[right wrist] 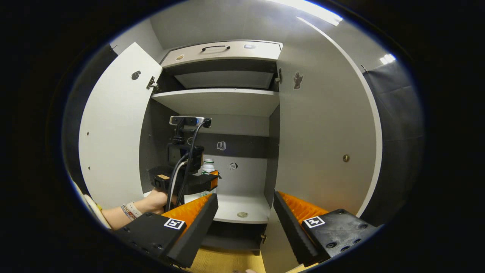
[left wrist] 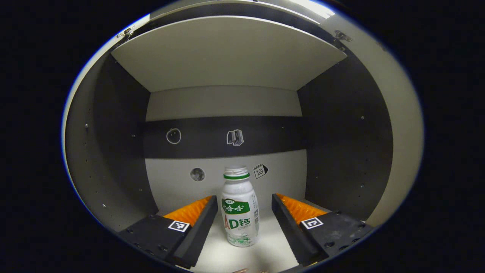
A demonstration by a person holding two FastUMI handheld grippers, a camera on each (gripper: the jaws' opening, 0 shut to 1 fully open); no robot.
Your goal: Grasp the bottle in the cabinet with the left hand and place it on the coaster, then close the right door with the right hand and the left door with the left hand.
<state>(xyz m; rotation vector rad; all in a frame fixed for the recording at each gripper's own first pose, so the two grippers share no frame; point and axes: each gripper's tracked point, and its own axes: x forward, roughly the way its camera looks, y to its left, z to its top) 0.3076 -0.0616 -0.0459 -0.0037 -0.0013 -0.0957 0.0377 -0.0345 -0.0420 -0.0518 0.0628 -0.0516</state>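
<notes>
The small white plastic bottle with green label and green neck ring (left wrist: pixel 240 206) stands upright low in the centre of the left gripper view, on the pale cabinet shelf (left wrist: pixel 246 258), between the spread fingers of the left tool (left wrist: pixel 244 218) and touching neither. Best, I judge, to ease forward until the pads flank the label, then close squarely. Room to either side is ample; the dark side walls (left wrist: pixel 341 151) stand well apart. In the right gripper view the right tool (right wrist: pixel 244 212) hangs spread, empty, near the open white right door (right wrist: pixel 326 144)
</notes>
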